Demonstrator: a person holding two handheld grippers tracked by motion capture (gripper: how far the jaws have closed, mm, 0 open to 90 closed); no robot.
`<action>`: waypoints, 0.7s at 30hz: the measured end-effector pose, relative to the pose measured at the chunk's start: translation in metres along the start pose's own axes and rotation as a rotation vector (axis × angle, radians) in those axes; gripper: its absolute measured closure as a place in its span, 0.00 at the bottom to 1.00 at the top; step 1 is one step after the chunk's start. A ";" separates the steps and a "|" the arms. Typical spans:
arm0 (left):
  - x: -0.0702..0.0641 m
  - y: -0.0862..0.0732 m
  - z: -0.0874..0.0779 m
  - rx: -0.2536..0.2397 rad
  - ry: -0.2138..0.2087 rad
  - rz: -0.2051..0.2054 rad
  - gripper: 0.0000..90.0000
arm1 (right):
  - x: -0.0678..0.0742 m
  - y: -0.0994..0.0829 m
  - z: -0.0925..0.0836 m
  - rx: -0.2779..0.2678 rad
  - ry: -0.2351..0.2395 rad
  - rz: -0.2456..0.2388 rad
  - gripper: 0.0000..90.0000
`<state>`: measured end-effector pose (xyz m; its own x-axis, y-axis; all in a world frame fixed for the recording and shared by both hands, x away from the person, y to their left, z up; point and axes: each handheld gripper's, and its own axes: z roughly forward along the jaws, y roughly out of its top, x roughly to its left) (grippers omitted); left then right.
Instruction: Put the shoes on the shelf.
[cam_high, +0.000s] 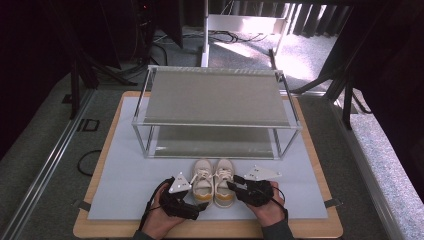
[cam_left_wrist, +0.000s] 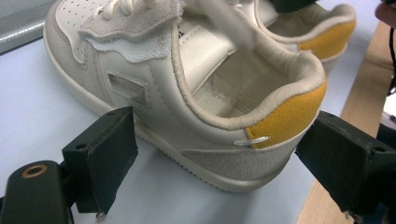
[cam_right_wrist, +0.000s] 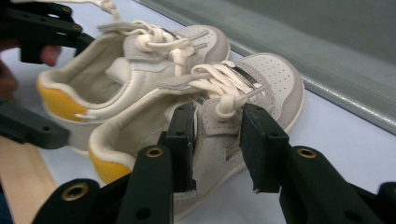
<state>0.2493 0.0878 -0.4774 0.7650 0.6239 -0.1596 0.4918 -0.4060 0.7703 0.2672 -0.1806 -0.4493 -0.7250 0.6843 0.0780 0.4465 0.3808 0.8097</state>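
A pair of small cream shoes with yellow heels stands on the white mat, toes toward the rack. My left gripper (cam_high: 195, 198) is open at the left shoe (cam_high: 202, 182). In the left gripper view its jaws (cam_left_wrist: 219, 144) stand wide apart, one beside the sole and one by the yellow heel of the left shoe (cam_left_wrist: 187, 93). My right gripper (cam_high: 234, 186) is shut on the right shoe (cam_high: 223, 182). In the right gripper view its pads (cam_right_wrist: 217, 135) pinch the side wall and strap of the right shoe (cam_right_wrist: 266, 79), below the laces.
A two-tier rack (cam_high: 215, 97) with a metal frame and grey shelves stands just behind the shoes. The white mat (cam_high: 130, 185) lies on a wooden board (cam_high: 100, 227); its near edge runs under the person's hands. Dark stands and cables surround the table.
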 end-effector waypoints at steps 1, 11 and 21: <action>0.000 0.000 0.000 0.001 0.002 0.001 0.14 | -0.001 -0.001 -0.001 -0.004 0.012 0.014 0.74; 0.001 0.006 -0.025 -0.064 0.022 0.001 0.16 | 0.002 -0.001 -0.005 -0.019 0.009 0.020 0.65; 0.008 0.016 -0.043 -0.180 0.095 -0.011 0.38 | 0.004 0.001 -0.004 0.008 -0.035 0.017 0.63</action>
<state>0.2451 0.1148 -0.4401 0.7132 0.6912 -0.1169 0.4113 -0.2776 0.8682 0.2626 -0.1799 -0.4456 -0.6989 0.7117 0.0710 0.4627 0.3743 0.8036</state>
